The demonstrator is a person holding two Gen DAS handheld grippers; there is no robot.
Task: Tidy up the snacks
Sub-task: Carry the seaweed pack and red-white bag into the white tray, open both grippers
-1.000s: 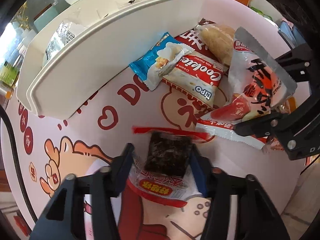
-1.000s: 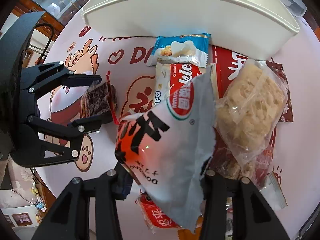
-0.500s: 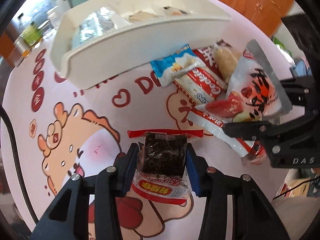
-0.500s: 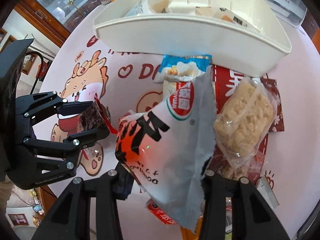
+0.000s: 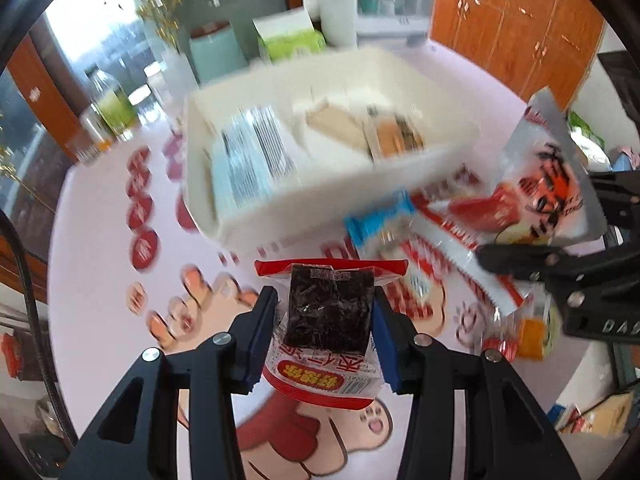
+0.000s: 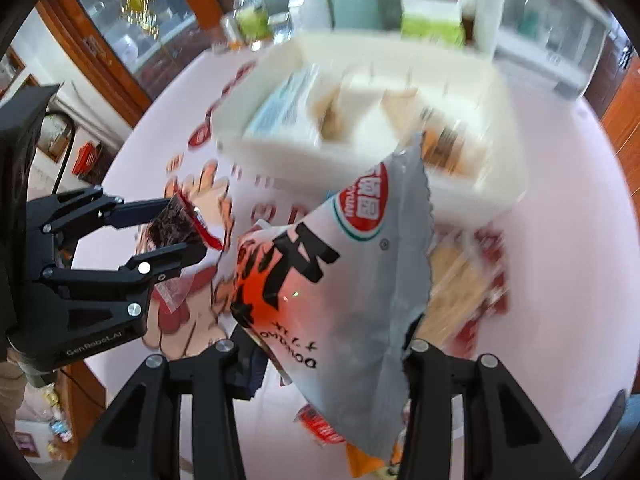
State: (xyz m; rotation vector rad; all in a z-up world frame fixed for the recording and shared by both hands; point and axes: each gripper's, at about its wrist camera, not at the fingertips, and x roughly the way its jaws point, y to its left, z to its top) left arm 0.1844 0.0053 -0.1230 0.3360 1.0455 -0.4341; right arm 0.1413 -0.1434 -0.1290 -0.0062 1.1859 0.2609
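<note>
My left gripper (image 5: 326, 308) is shut on a dark seaweed snack packet (image 5: 328, 312) with red trim, held above the pink table; it also shows at the left of the right wrist view (image 6: 176, 232). My right gripper (image 6: 328, 360) is shut on a large grey and orange snack bag (image 6: 332, 280), which also shows at the right of the left wrist view (image 5: 548, 184). The white divided bin (image 5: 320, 200) lies ahead with several packets inside, also in the right wrist view (image 6: 460, 196).
Loose snacks lie on the table (image 5: 100, 280) in front of the bin: a blue packet (image 5: 380, 220), a red and white cookie packet (image 5: 452, 240). Bottles, a green box (image 5: 292, 40) and a teal canister (image 5: 216, 56) stand behind the bin.
Both grippers have lifted with their packets and tilted up toward the bin; the bin's inside and the room behind now show. The view is motion-blurred.
</note>
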